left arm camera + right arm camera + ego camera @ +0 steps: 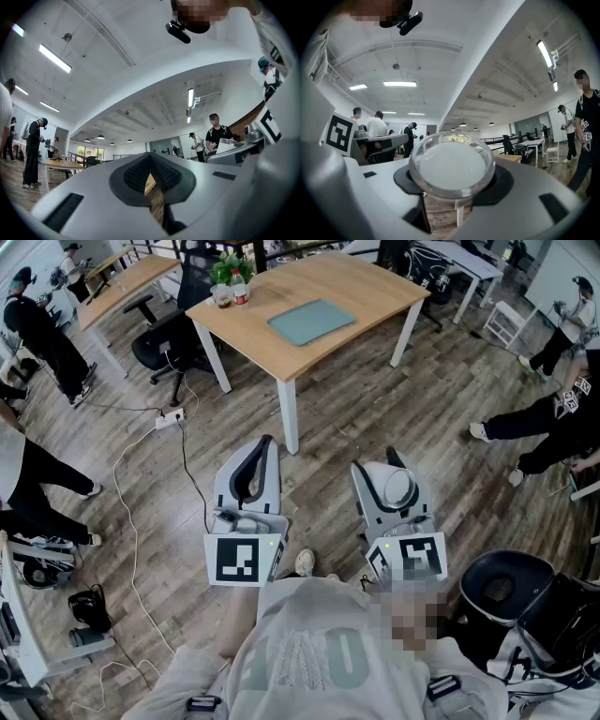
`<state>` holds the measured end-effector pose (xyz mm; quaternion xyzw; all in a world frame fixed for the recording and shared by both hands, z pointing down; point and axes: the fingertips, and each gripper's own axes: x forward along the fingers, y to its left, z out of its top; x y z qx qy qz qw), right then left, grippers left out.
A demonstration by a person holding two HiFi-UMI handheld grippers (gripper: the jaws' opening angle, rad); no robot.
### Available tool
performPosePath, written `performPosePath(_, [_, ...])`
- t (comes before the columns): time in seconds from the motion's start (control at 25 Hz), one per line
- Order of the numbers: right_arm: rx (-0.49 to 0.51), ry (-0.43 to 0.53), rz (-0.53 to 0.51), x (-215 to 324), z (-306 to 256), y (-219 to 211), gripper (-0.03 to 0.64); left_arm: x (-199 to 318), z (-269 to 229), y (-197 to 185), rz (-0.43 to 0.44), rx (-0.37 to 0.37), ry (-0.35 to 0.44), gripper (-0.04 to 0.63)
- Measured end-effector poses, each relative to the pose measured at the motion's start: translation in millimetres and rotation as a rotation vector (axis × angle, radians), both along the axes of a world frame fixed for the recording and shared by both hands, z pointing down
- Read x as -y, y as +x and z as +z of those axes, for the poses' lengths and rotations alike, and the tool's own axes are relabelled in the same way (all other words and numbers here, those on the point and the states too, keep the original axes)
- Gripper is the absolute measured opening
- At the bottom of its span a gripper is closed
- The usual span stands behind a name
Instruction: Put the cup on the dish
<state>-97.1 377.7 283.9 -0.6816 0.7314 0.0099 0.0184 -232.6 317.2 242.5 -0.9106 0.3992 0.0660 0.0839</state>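
A clear glass cup (pixel 452 165) sits between the jaws of my right gripper (pixel 453 183), whose black pads press on its two sides. In the head view the same cup (pixel 399 488) shows as a pale round shape inside the right gripper (pixel 392 474), held close to the person's chest. My left gripper (pixel 261 457) is beside it, its jaws meeting at the tip with nothing in them; the left gripper (pixel 150 161) view shows the pads closed together. A flat teal dish (pixel 312 321) lies on the wooden table (pixel 375 296) ahead, well away from both grippers.
A potted plant and a bottle (pixel 231 282) stand at the table's far left corner. A black office chair (pixel 164 345) is left of the table, with a power strip and cable (pixel 169 418) on the wooden floor. People stand at left and right. A black stool (pixel 506 587) is near right.
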Motion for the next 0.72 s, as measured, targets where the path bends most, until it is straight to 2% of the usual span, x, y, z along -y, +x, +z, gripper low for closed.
performPosePath(0.16, [0.000,-0.003,0.003,5,1,-1,0.253,7,-3,-7,-0.019,-0.016,0.028,0.011])
performPosePath(0.36, [-0.006,-0.008,-0.003,16,5,0,0.253,20,2,-10,-0.034,-0.019,0.016,0.011])
performPosePath(0.72, [-0.019,0.024,0.020,41,0,10,0.253,51,7,0,-0.007,-0.035,0.005,0.011])
